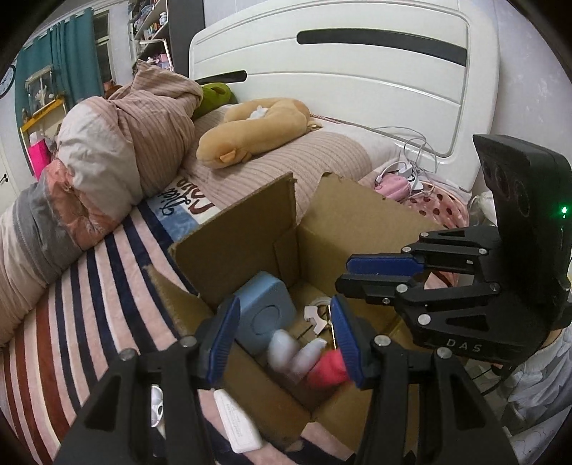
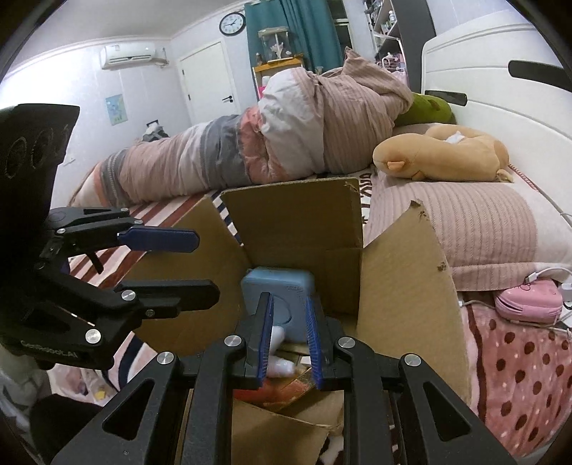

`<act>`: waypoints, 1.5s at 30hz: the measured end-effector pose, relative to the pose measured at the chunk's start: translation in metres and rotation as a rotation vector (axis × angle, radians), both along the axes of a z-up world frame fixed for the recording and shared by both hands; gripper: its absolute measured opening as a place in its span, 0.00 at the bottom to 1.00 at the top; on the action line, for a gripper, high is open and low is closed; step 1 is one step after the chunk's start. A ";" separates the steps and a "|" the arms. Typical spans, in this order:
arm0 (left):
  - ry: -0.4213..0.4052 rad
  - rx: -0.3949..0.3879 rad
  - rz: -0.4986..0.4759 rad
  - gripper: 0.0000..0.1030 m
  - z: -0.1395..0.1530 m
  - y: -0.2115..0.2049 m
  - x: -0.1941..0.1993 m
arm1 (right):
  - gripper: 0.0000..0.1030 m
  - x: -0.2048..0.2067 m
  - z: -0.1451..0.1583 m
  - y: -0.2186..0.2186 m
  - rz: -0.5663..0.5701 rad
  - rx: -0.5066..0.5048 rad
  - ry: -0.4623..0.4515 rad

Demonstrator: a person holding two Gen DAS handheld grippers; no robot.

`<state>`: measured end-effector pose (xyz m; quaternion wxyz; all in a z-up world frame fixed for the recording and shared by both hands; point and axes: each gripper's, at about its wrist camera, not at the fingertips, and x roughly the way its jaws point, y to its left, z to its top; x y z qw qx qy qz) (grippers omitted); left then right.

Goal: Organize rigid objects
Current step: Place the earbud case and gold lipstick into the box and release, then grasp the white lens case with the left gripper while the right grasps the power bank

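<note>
Both grippers are hovering over the cardboard box (image 1: 250, 232) on the bed: the left gripper (image 1: 284, 338) gaping wide and empty, the right gripper (image 2: 287, 339) partly open, empty, the blue box (image 2: 282, 286) sitting beyond its fingertips inside.

Home bedroom: bed with white headboard (image 1: 357, 82), bundled quilt (image 2: 286, 136), plush toy (image 1: 250, 128), wall clock (image 2: 232, 23).

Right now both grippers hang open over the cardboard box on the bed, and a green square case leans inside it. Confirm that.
Wrong colour: the square case is light blue, as the left wrist view shows. The left gripper and right gripper do hang open over the cardboard box.
</note>
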<state>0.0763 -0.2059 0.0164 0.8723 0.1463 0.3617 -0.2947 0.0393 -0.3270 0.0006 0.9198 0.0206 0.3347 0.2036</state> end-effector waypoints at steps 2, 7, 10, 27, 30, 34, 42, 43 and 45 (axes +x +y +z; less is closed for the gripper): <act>0.000 -0.003 0.000 0.48 0.001 0.001 0.000 | 0.14 0.001 -0.001 0.000 0.000 -0.002 0.003; -0.006 -0.030 0.003 0.54 0.010 0.009 -0.006 | 0.14 0.002 -0.001 0.004 0.001 -0.018 0.013; -0.030 -0.061 0.011 0.61 0.024 0.020 -0.015 | 0.20 0.000 0.003 0.009 0.005 -0.035 0.021; -0.082 -0.157 0.228 0.67 0.031 0.165 -0.056 | 0.32 -0.061 0.057 0.114 0.149 -0.054 -0.099; -0.069 -0.159 0.253 0.67 0.014 0.193 -0.056 | 0.32 -0.065 0.051 0.151 0.205 -0.072 -0.082; -0.053 -0.165 0.274 0.67 -0.008 0.221 -0.049 | 0.32 -0.061 0.027 0.196 0.248 -0.101 -0.014; 0.016 -0.158 0.241 0.67 -0.068 0.246 -0.015 | 0.32 -0.027 -0.050 0.227 0.110 -0.194 0.162; 0.031 -0.161 0.231 0.67 -0.076 0.246 -0.009 | 0.32 -0.022 -0.061 0.225 0.076 -0.206 0.185; 0.058 -0.160 0.216 0.67 -0.093 0.241 0.002 | 0.32 -0.016 -0.077 0.221 0.019 -0.235 0.210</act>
